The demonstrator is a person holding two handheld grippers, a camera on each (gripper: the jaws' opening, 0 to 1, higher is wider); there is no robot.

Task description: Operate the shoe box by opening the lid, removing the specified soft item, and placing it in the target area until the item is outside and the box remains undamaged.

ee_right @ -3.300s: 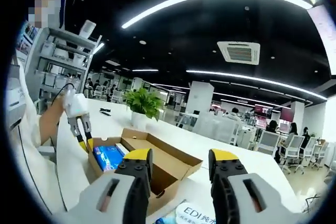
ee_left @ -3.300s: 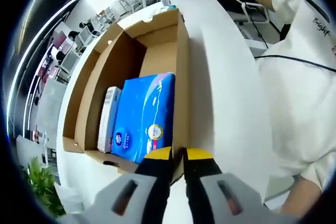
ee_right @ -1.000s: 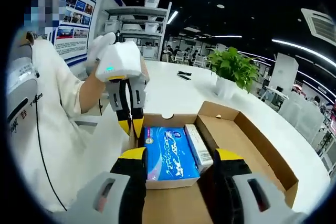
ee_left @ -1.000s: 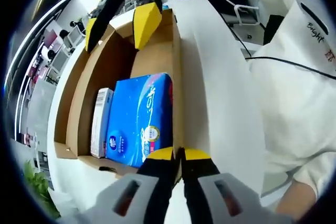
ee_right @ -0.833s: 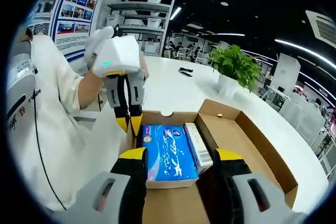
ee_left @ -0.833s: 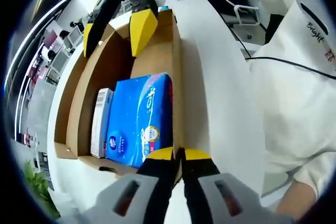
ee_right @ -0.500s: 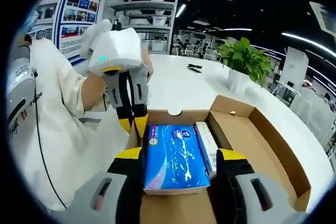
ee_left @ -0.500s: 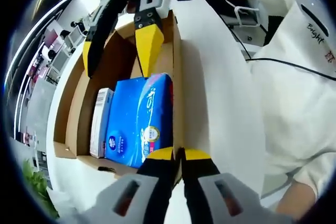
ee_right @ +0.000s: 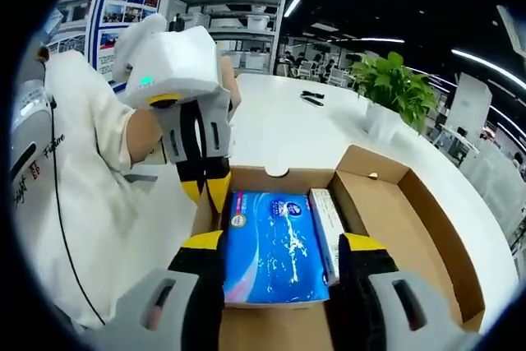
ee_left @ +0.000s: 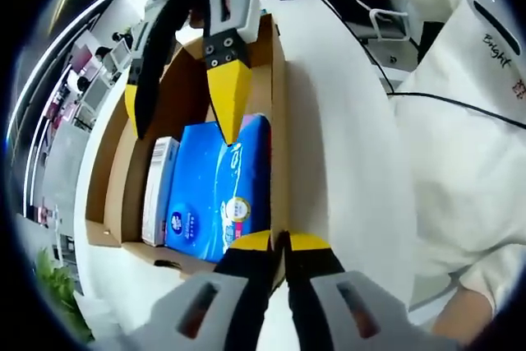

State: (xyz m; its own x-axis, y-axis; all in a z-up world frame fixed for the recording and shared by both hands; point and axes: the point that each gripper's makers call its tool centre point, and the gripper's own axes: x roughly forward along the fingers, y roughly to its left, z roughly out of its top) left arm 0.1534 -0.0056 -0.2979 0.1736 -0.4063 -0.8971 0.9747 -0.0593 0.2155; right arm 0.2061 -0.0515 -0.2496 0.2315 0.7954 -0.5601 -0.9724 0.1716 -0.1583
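The open cardboard shoe box [ee_left: 122, 154] [ee_right: 427, 211] lies on a white table. Inside it lies a blue soft tissue pack [ee_left: 215, 195] [ee_right: 275, 248] with a narrow white carton [ee_left: 157, 191] [ee_right: 329, 228] beside it. My left gripper [ee_left: 279, 241] [ee_right: 205, 191] is shut on the box's side wall at the corner by the pack. My right gripper [ee_right: 281, 244] [ee_left: 181, 117] is open and low inside the box. One yellow fingertip [ee_left: 229, 104] sits over the pack's far end, and the jaws stand on either side of the pack and carton.
A person in a white garment [ee_left: 468, 121] stands close beside the box, with a black cable across it. The white table [ee_right: 279, 133] stretches beyond the box. A potted plant [ee_right: 394, 80] and shelving [ee_right: 246, 26] stand further off.
My right gripper has come down and forward into the box until its open jaws straddle the blue pack. The left gripper has kept its hold on the box wall.
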